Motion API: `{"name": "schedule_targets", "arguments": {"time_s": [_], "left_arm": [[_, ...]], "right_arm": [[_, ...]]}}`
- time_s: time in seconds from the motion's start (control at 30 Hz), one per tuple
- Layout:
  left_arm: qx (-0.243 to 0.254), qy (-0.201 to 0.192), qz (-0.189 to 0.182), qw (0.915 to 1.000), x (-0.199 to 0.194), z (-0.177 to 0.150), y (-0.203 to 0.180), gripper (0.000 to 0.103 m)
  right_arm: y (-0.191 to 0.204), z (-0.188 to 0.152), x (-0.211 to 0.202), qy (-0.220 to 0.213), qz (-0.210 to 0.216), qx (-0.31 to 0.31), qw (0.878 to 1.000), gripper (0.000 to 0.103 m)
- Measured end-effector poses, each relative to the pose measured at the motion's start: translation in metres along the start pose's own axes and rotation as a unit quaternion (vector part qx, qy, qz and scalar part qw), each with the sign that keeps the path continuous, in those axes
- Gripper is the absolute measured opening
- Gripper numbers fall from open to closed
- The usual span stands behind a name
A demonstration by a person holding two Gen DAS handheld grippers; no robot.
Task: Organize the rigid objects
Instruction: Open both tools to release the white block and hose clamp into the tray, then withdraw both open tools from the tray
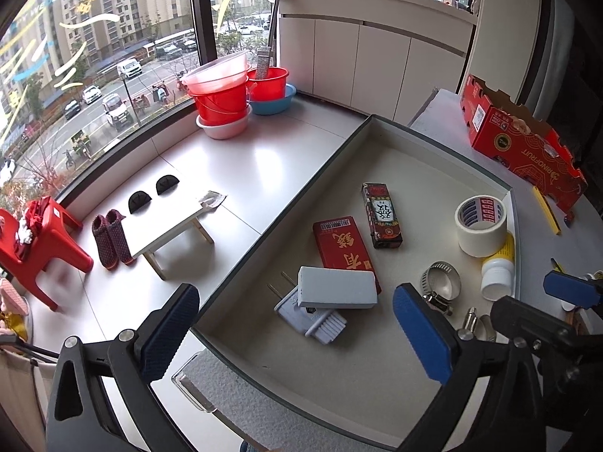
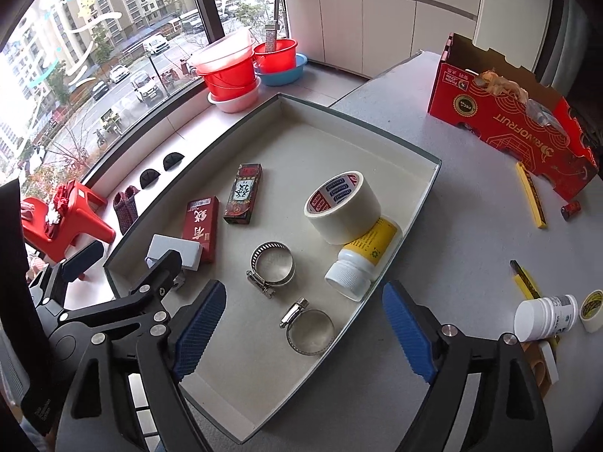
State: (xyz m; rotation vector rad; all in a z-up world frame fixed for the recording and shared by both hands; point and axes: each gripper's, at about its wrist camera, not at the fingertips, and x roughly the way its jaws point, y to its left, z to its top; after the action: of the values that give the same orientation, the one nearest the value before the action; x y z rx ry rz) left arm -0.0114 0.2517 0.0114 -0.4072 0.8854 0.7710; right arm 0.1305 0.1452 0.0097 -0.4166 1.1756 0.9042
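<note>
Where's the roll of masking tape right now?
The masking tape roll sits inside the shallow tray near its right wall, leaning on the yellow-labelled white bottle, with a hose clamp to its lower left in the right wrist view.

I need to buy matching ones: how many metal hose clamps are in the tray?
2. One hose clamp lies mid-tray beside the white bottle; the other lies nearer the tray's front edge. None looks hidden.

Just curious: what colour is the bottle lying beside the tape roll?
White with a yellow label, bottle; clearest in the right wrist view.
</note>
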Motion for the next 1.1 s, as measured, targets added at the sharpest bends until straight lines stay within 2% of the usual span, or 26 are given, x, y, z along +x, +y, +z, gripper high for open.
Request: {"name": "schedule_targets", "arguments": {"time_s": [0.2,0.63,0.8,1.1], "left_arm": [[0.010,-0.003,0.002,0.9999,-0.009,-0.004,-0.005,0.103],[0.010,-0.013,0.006,0.9999,-0.036,-0.014,-0.006,0.103],[0.000,-0.013,-0.008,0.9999,-0.047,-0.020,-0.006,0.103],[0.015,-0.008,-0.031,0.9994,-0.067,-0.037,-0.026,0.103]], "right_arm": [[-0.006,-0.008,-0.006,0.004,0.011,0.022,1.000,0.087],[-0.004,-0.019,-0.030,-0.001,0.005,0.026,1.000,0.087],[-0.005,-0.028,-0.039,0.010,-0.005,0.032,0.999,0.087],[-0.024,-0.059,-0.058,0.003,0.021,0.065,0.998,0.087]]}}
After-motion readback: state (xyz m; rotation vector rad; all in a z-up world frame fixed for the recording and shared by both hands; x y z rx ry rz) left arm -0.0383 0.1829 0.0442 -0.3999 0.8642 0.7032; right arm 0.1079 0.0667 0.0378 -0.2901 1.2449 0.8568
